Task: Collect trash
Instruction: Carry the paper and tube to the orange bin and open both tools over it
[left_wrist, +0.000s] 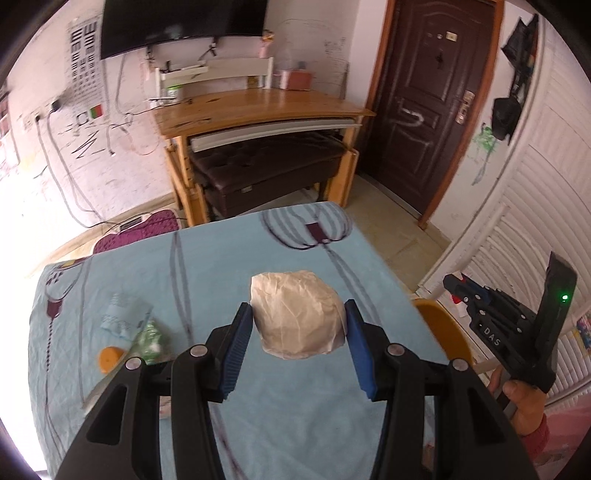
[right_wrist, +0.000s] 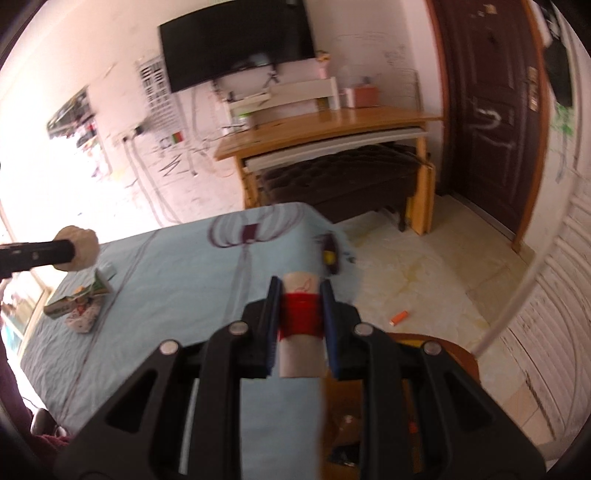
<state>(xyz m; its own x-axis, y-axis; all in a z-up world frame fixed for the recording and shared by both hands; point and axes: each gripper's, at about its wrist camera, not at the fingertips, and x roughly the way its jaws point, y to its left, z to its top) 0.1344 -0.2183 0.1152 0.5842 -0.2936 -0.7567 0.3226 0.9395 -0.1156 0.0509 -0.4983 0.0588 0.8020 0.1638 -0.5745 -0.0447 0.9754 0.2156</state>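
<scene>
The left gripper (left_wrist: 298, 326) holds a crumpled white paper ball (left_wrist: 297, 314) between its two blue pads, spread wide enough to take the ball and pressed against its sides, above a bed covered by a light blue sheet (left_wrist: 207, 266). On the sheet at about nine o'clock from the ball lie a pale blue wrapper (left_wrist: 123, 319), a crushed clear bottle (left_wrist: 149, 341) and an orange cap (left_wrist: 109, 359), close together. At three o'clock, beyond the bed's edge, a hand holds the right gripper (left_wrist: 463, 291). In the right wrist view, the right gripper (right_wrist: 301, 299) is closed to a narrow gap on a paper tube with a red band (right_wrist: 300, 325), clamped at the band. The tube hangs over the bed's right edge, with a brown-rimmed bin (right_wrist: 452, 347) low at four o'clock. An orange lighter (right_wrist: 399, 317) lies on the tiled floor at three o'clock. The paper ball (right_wrist: 79, 249) appears at ten o'clock, with a small carton and wrappers (right_wrist: 79, 299) on the sheet below it.
</scene>
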